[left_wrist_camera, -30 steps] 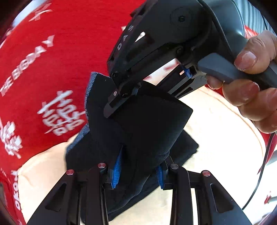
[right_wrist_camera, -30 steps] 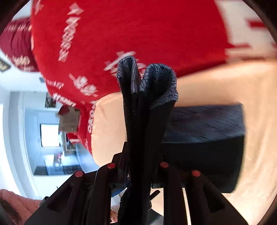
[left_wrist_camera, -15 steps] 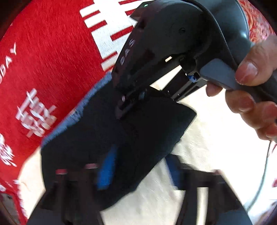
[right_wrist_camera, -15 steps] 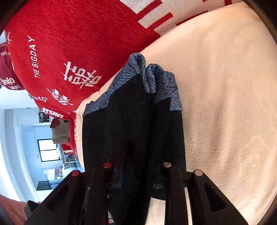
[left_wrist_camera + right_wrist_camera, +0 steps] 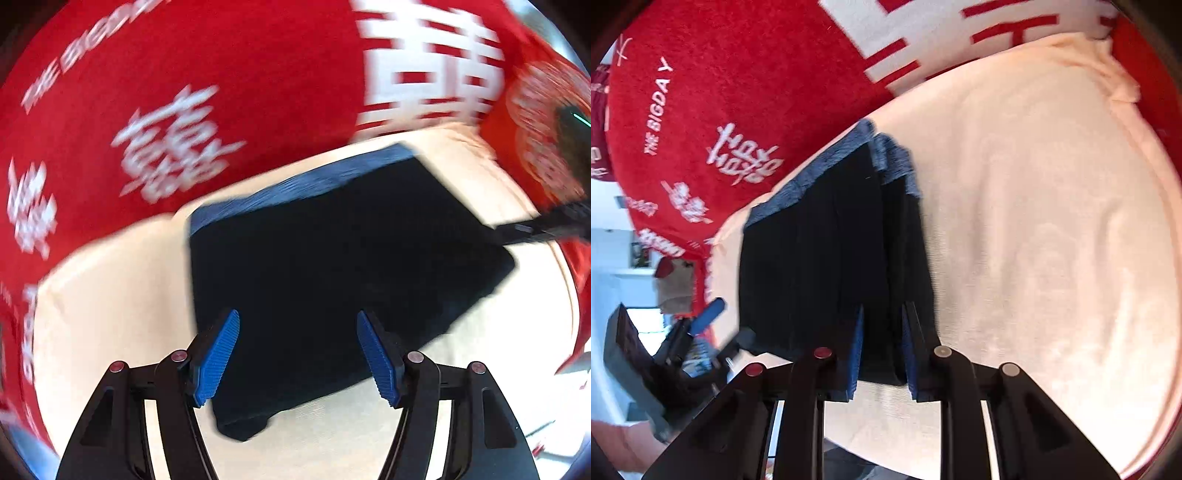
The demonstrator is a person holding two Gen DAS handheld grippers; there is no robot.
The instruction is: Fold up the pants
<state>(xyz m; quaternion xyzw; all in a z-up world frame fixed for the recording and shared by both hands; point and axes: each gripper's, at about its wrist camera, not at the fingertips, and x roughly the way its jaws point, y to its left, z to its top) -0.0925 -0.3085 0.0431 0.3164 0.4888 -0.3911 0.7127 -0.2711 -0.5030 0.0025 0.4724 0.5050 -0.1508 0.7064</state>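
Observation:
The dark navy pants (image 5: 332,266) lie folded in a rectangle on the cream cloth (image 5: 110,314), their blue-grey waistband (image 5: 295,184) at the far edge. My left gripper (image 5: 298,350) hovers open over the pants' near edge, its blue pads (image 5: 218,354) touching nothing. In the right wrist view the pants (image 5: 820,258) have a raised fold running into my right gripper (image 5: 882,350). Its jaws are closing, with the dark cloth filling the gap between the pads. The right gripper's fingers (image 5: 524,229) meet the pants' right corner. The left gripper (image 5: 701,328) shows at the lower left.
A red blanket (image 5: 184,92) with white lettering surrounds the cream cloth (image 5: 1034,221), which spreads wide to the right of the pants. A hand (image 5: 617,443) holds the left gripper's handle. A room with a window shows at the far left.
My left gripper opened, let go of the pants and drew back. The pants dropped from a bunched, lifted shape to a flat fold. My right gripper came down still holding its fold.

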